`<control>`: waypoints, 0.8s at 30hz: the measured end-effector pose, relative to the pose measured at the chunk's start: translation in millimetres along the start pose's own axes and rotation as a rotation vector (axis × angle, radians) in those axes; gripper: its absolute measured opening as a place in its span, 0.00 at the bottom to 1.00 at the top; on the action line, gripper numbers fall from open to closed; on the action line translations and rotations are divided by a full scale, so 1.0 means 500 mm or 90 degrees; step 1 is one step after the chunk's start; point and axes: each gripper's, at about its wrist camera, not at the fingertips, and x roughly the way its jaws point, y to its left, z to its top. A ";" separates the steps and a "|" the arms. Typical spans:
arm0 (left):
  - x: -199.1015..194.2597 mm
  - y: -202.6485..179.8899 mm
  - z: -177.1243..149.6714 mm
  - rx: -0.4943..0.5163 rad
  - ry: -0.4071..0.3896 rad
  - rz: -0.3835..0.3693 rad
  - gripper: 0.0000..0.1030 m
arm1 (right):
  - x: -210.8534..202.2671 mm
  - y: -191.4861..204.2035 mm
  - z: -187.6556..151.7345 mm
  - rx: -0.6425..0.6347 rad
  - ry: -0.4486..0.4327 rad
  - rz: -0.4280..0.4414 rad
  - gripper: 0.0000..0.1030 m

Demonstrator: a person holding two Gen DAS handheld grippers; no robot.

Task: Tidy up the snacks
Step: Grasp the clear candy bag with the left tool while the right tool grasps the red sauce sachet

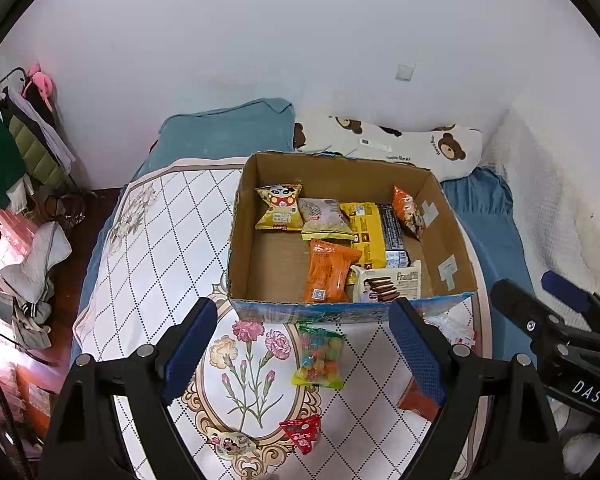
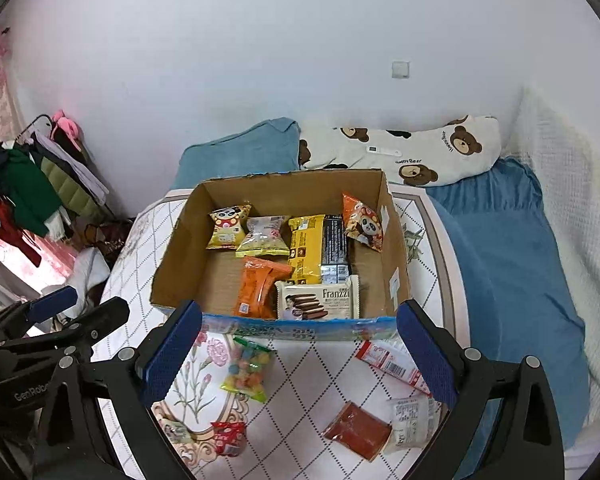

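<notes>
Both of my grippers, left gripper (image 1: 304, 354) and right gripper (image 2: 298, 354), hang with jaws spread wide and nothing between the blue pads. Just in front of the open brown cardboard box (image 2: 172, 264) lies a clear bag of coloured candies (image 2: 247, 370); nearer me are a small red packet (image 2: 229, 438) and a flat red-brown sachet (image 2: 358, 430). Inside the box sit an orange wrapper (image 2: 260, 286) and a white Franzzi biscuit pack (image 2: 320, 298).

Home bedroom: bed pillows (image 2: 420, 152), blue bedding (image 2: 500, 240), clothes rack (image 2: 40, 184).
</notes>
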 end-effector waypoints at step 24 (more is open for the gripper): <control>0.350 -0.019 -0.241 0.098 0.279 0.068 0.98 | 0.388 -0.136 -0.380 -0.157 0.401 -0.070 0.76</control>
